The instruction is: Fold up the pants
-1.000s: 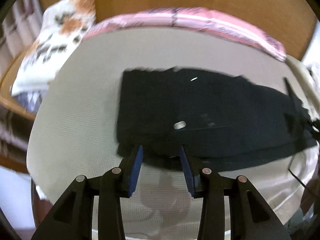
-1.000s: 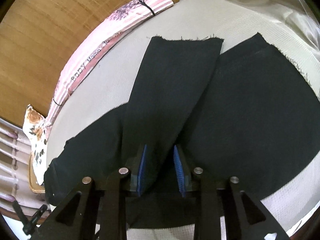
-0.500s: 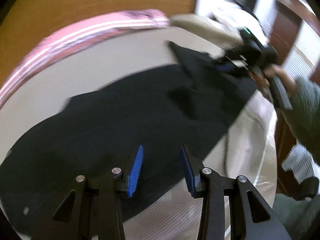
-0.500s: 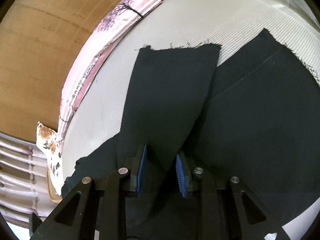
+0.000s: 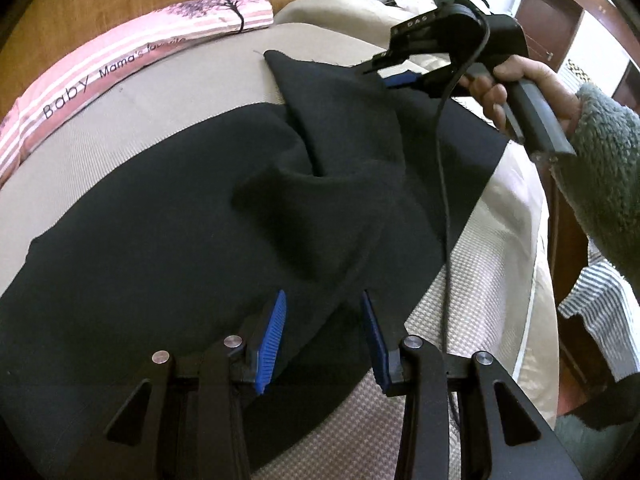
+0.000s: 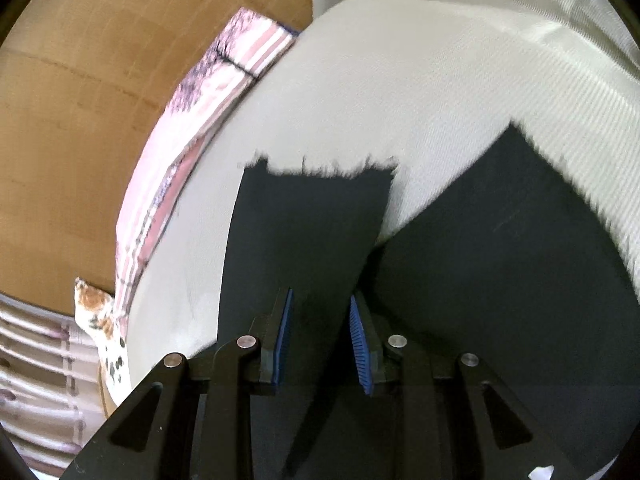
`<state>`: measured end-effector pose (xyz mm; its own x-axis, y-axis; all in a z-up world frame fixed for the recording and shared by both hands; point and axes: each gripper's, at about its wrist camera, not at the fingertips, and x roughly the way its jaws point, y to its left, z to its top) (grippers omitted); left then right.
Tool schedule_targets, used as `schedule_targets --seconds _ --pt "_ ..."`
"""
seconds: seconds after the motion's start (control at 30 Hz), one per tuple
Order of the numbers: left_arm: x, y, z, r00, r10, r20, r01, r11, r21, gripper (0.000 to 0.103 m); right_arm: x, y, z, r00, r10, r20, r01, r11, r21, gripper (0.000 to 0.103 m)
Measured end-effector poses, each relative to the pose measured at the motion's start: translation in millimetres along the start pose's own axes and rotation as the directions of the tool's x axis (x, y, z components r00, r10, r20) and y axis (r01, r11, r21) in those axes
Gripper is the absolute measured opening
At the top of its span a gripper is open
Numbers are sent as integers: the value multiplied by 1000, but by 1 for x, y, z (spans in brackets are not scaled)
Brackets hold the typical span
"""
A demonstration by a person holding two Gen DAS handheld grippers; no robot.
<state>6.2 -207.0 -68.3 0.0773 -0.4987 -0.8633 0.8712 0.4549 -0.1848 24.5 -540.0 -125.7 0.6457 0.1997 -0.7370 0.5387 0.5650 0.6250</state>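
Pants (image 5: 168, 248): matt black woven cloth, no sheen, hem edge frayed with loose threads as seen in the right wrist view (image 6: 320, 168). Bed cover (image 5: 472, 280): beige textile, fine waffle/rib weave, rough and matt. Pink striped cushion (image 5: 120, 68): smooth printed cotton-like fabric, black lettering. Floral pillow (image 6: 100, 320): printed cloth. Headboard (image 6: 80, 100): wood-look panel, grain visible, satin finish. Left tongs (image 5: 323, 334) and right tongs (image 6: 320, 338): matt black plastic arms, bright metal pivot pins, blue ribbed rubbery pads (image 5: 272, 340). Sleeve (image 5: 600, 168): grey fleece, fuzzy pile. Black cable (image 5: 444, 184) is seen as smooth, slightly glossy.
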Motion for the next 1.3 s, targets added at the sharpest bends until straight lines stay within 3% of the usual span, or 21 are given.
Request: schedule_targets --seconds 0.3,0.43,0.57,0.73,0.9,1.1,1.3 --pt "5 1 2 1000 5 2 -5 1000 -12 27 14 -13 36 999 -39 15 39 999 6 26" --pt "6 3 4 1000 2 3 -2 1000 -20 22 19 -15 44 998 -68 17 68 998 -3 7" --pt "5 0 6 1000 9 8 -9 1000 -10 14 -3 -3 41 994 -75 76 78 996 -37 4" --pt "3 -5 7 999 22 24 -22 1000 18 12 -68 16 22 976 -97 194 118 988 -100 4" --pt "-7 -6 9 998 -4 56 2 1000 30 10 -123 -1 -15 935 -214 281 244 967 -77 4" --pt "4 -13 -1 1000 4 4 -5 997 83 10 -123 -53 -57 909 -350 225 356 934 14 4" --pt "2 -17 2 1000 3 6 -4 995 104 10 -128 -63 -73 894 -377 242 379 924 42 3"
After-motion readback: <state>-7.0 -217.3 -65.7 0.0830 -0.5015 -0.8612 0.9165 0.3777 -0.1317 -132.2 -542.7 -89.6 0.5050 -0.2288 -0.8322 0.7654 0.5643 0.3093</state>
